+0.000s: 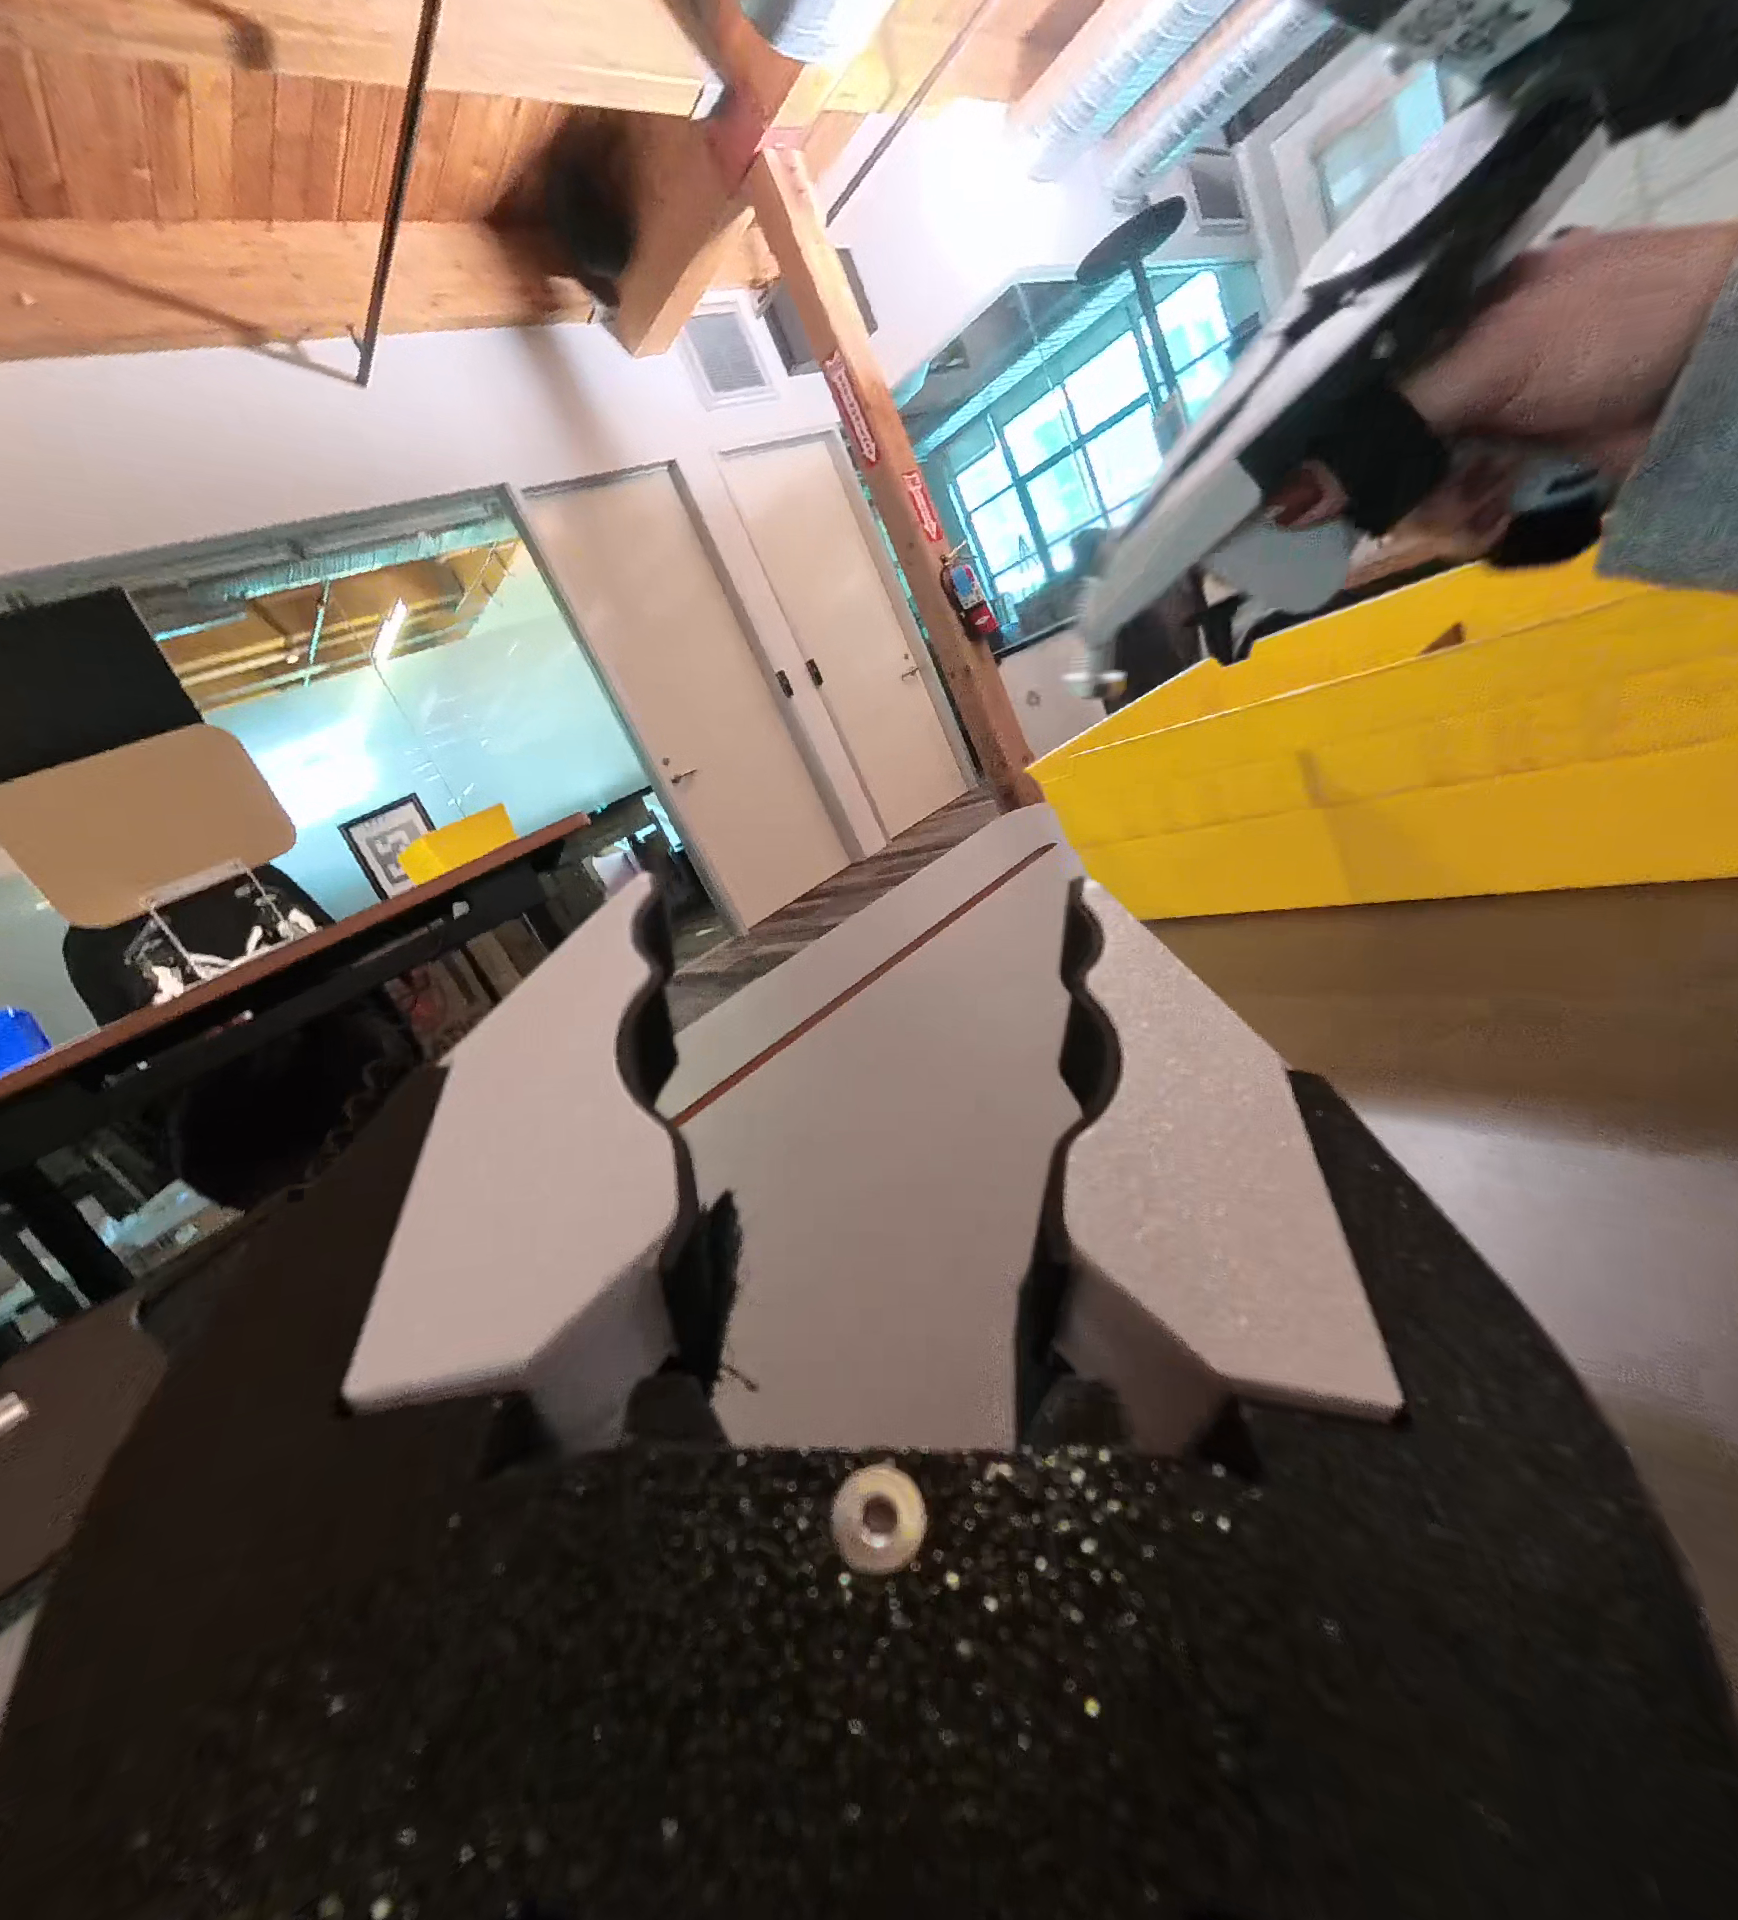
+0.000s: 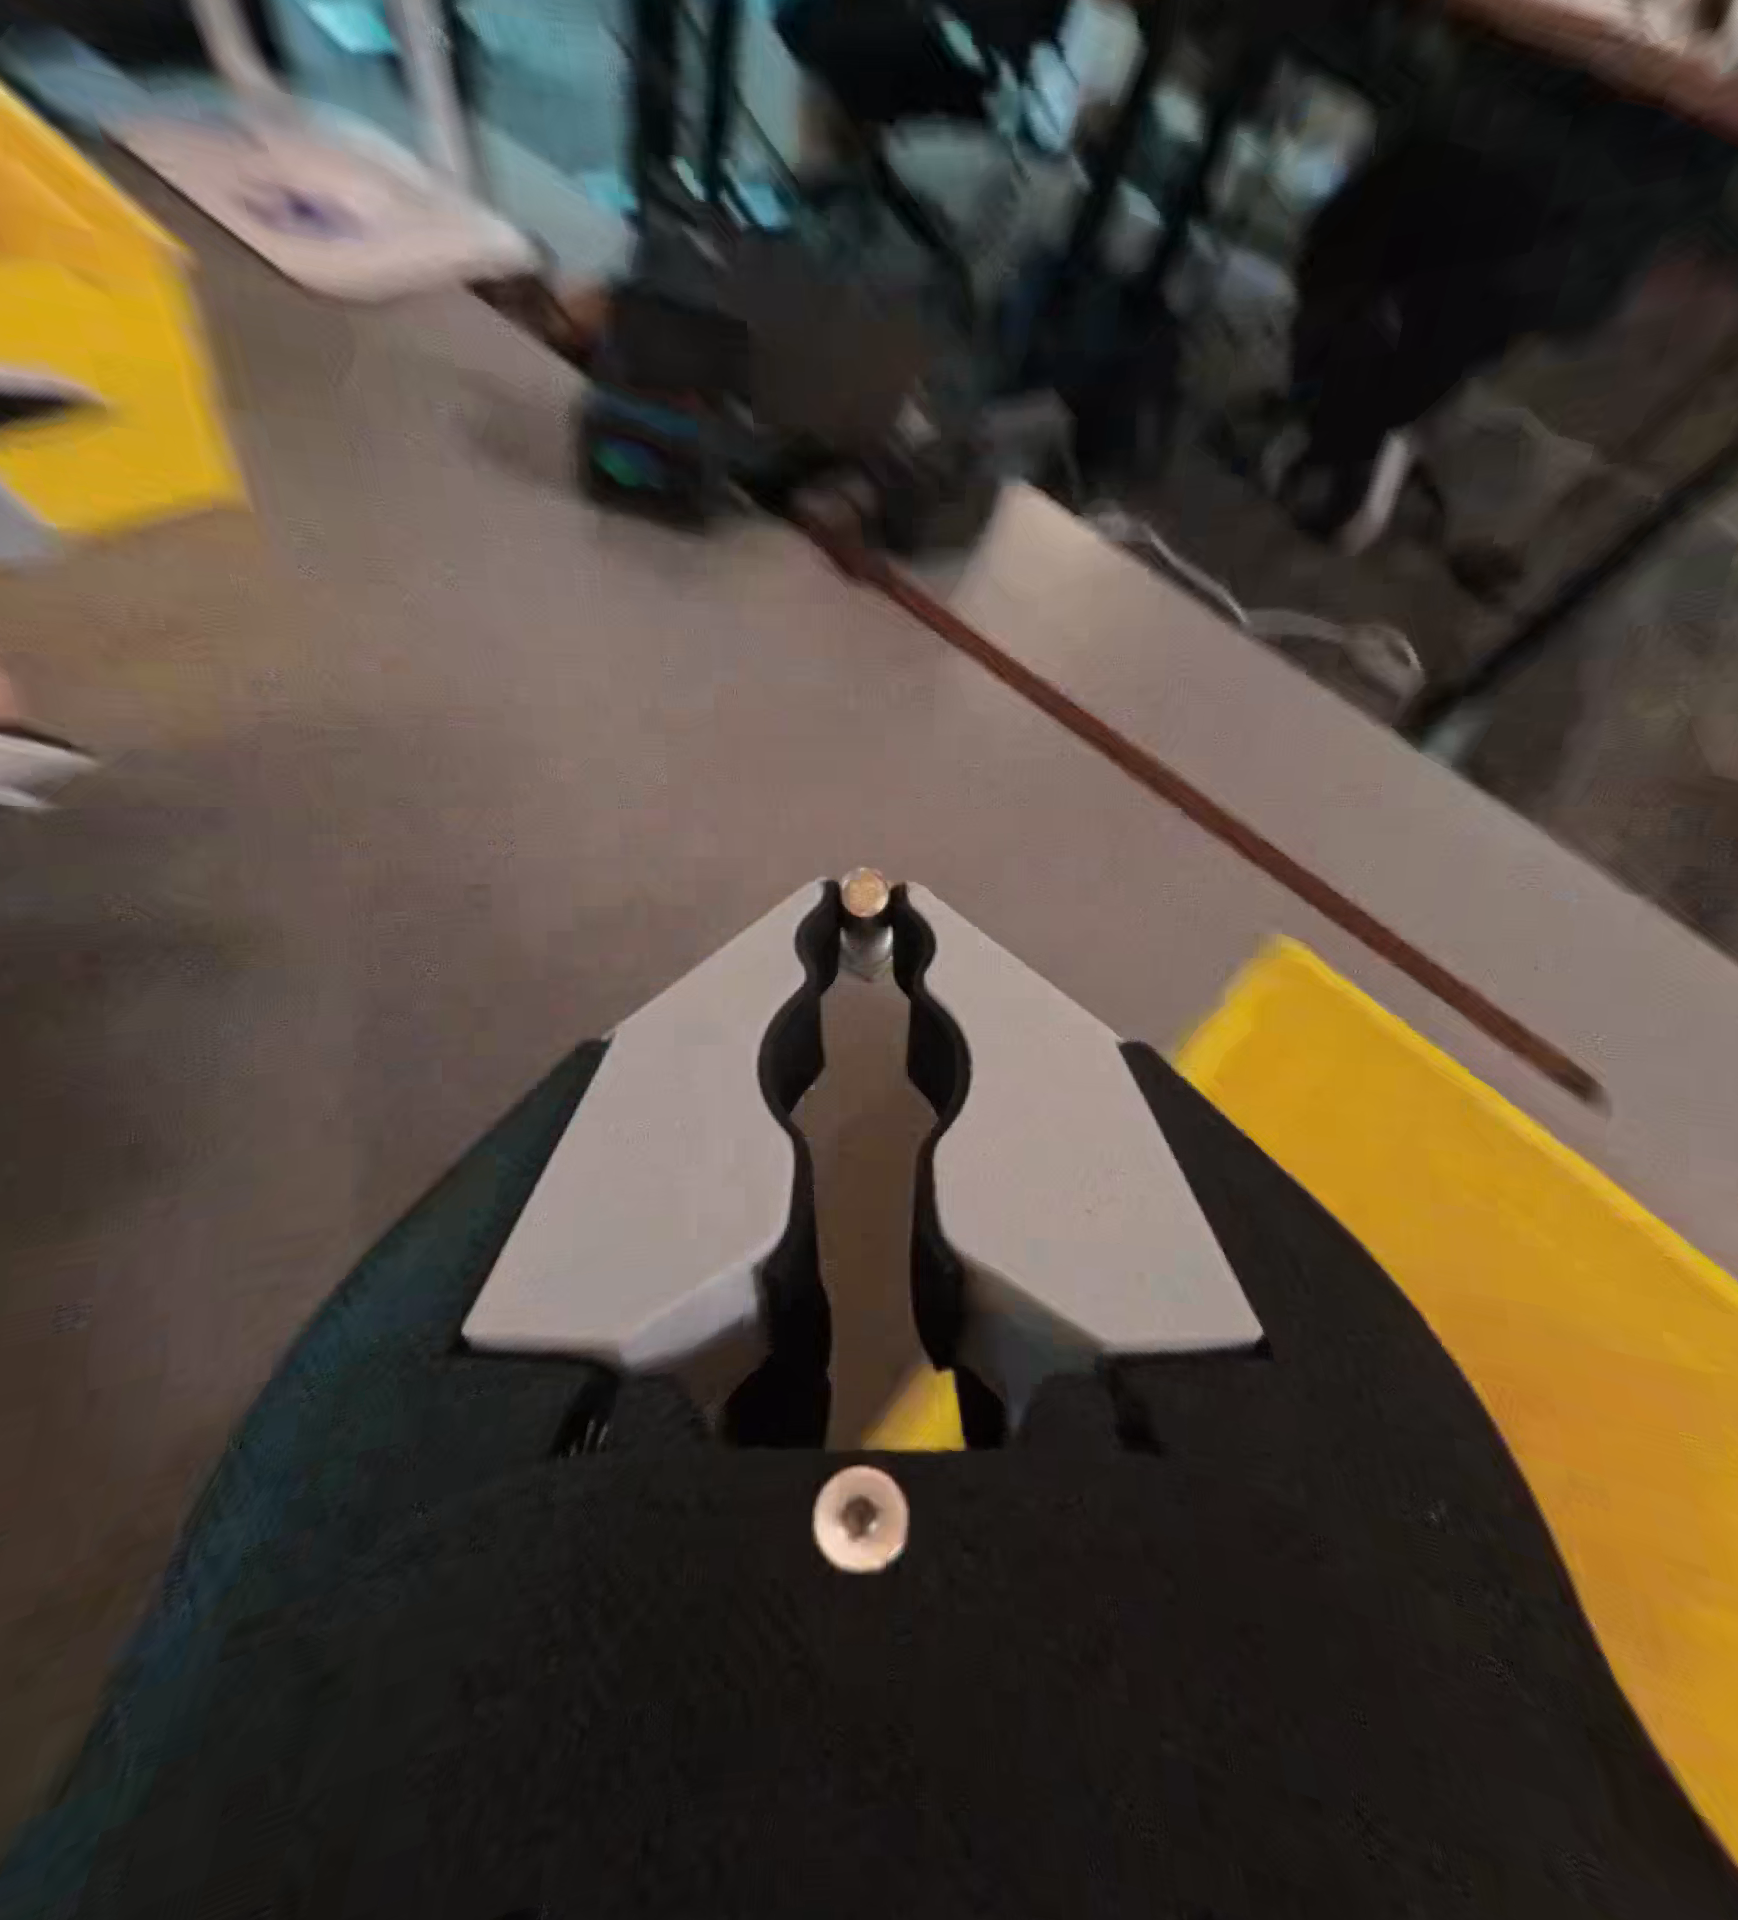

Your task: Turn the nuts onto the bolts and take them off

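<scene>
We held the bolt pinched at the tips of the right gripper, above the bench near a yellow bin. Small, stiff and slick, it probably wanted gripping by its head. The left gripper stood apart, empty, over the bench edge.

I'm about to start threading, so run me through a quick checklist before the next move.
1. Right gripper shut on the bolt at its tips: ok.
2. Left gripper open, nothing between its fingers: ok.
3. Nut in hand: not ok, none visible.
4. Yellow bin within sight of left gripper: ok.
5. Bin contents: cannot tell.
6. Right wrist view sharp: not ok, blurred.
</scene>
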`<state>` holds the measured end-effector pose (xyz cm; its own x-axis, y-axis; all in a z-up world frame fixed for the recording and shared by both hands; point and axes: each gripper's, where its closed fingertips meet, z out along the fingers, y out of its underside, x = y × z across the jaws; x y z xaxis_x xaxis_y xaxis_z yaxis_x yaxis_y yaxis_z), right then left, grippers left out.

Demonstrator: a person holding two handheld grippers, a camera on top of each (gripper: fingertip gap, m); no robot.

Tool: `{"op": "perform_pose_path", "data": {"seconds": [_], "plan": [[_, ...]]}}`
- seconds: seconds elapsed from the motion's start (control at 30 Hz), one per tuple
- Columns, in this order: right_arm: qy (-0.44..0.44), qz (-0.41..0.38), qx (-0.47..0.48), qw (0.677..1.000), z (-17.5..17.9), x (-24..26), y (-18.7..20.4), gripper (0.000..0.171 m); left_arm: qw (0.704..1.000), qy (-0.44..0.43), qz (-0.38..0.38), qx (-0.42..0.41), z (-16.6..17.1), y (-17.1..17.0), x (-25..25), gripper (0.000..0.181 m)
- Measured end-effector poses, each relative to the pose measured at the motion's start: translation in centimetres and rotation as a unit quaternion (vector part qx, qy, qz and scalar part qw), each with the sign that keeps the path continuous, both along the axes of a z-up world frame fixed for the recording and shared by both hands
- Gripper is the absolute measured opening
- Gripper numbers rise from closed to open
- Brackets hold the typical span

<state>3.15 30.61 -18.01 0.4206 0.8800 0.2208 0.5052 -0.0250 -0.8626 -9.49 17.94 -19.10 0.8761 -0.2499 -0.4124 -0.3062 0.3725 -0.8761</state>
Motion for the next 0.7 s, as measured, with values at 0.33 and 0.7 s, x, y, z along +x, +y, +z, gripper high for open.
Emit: {"op": "perform_pose_path", "data": {"seconds": [0.33,0.7], "plan": [[-0.308,-0.134,-0.270,0.902,-11.4,12.7,7.7,0.011,0.999,0.034,-0.002,-0.013,-0.9,0.3,0.7,0.070],[0.244,-0.071,0.123,0.959,6.4,-3.4,-1.8,0.034,0.998,-0.021,0.049,-0.045,-1.3,1.3,-2.3,0.063]]}}
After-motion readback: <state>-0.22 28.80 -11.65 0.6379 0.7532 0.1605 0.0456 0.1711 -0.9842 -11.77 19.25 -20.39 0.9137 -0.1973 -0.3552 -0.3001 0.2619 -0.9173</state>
